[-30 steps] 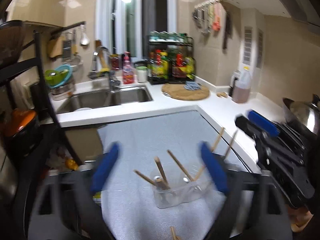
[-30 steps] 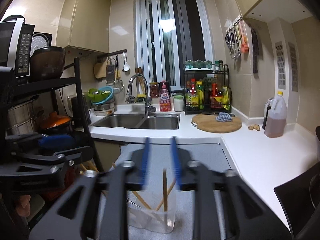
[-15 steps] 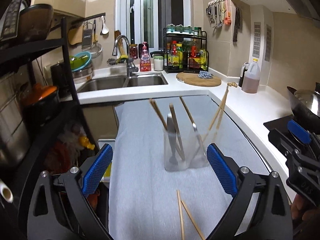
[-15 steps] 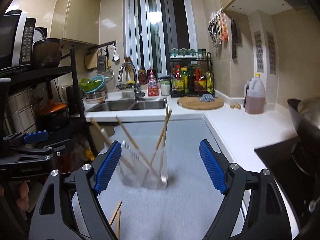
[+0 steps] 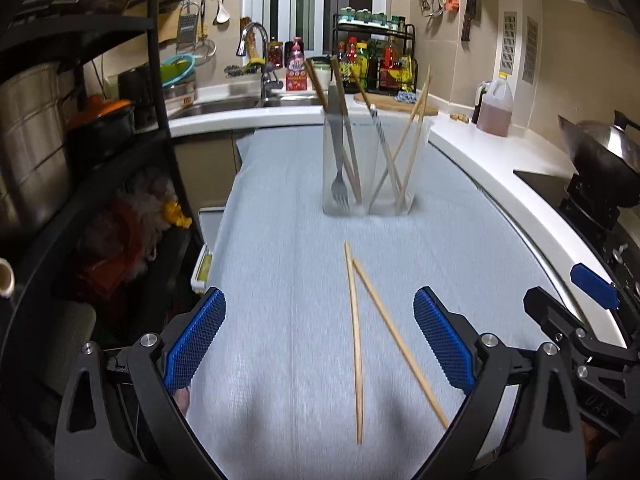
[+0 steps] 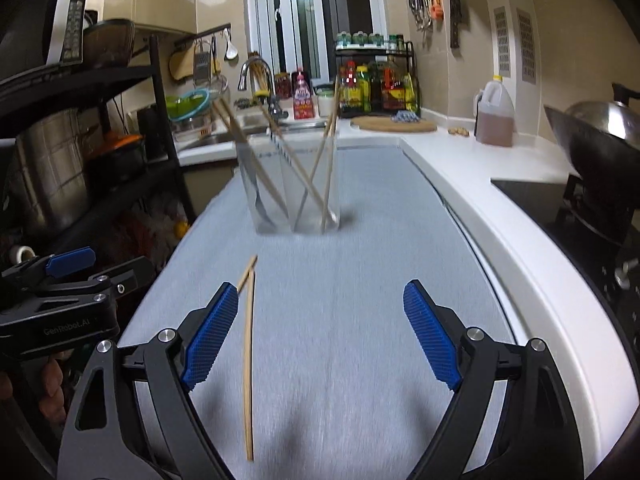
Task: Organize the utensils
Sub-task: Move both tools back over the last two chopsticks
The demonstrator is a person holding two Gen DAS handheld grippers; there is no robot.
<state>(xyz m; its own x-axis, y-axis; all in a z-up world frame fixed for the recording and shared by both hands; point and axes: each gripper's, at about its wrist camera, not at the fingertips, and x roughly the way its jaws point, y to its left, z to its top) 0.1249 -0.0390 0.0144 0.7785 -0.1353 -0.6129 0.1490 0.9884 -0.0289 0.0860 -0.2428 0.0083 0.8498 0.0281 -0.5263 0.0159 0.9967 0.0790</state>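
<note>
Hovering low, left gripper point(image 5: 316, 340) has fingers wide apart, empty. Two loose chopsticks point(image 5: 356, 340) lie between them on the surface point(image 5: 280, 240): thin pale wood on grey woven mat. Clear plastic holder point(image 5: 372, 164) beyond already has fork and chopsticks. Right gripper point(image 6: 320, 332) likewise spread, holding nothing.

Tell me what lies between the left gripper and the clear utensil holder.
Two loose chopsticks lie on the grey mat between the open left gripper and the clear holder; nothing else. The left wrist view shows it best.
</note>
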